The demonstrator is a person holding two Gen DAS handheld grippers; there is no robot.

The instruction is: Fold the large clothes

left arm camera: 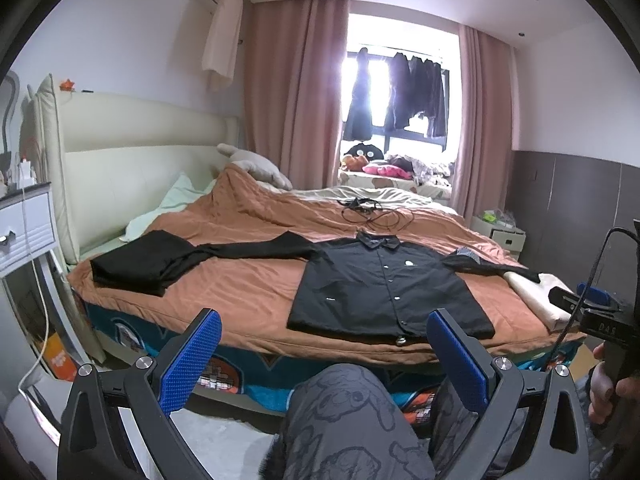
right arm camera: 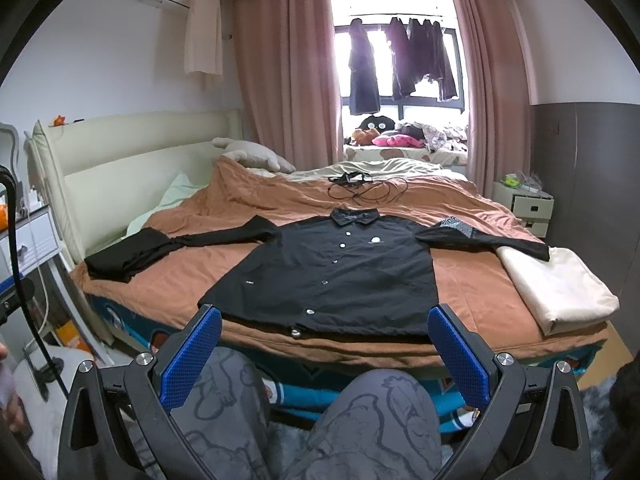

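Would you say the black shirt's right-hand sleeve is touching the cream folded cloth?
Touching: in the right wrist view, the sleeve cuff lies over the cream folded cloth's far corner.

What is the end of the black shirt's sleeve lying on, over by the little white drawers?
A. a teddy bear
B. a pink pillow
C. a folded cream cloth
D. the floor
C: in the right wrist view the black shirt stretches one sleeve end onto the folded cream cloth at the bed's edge.
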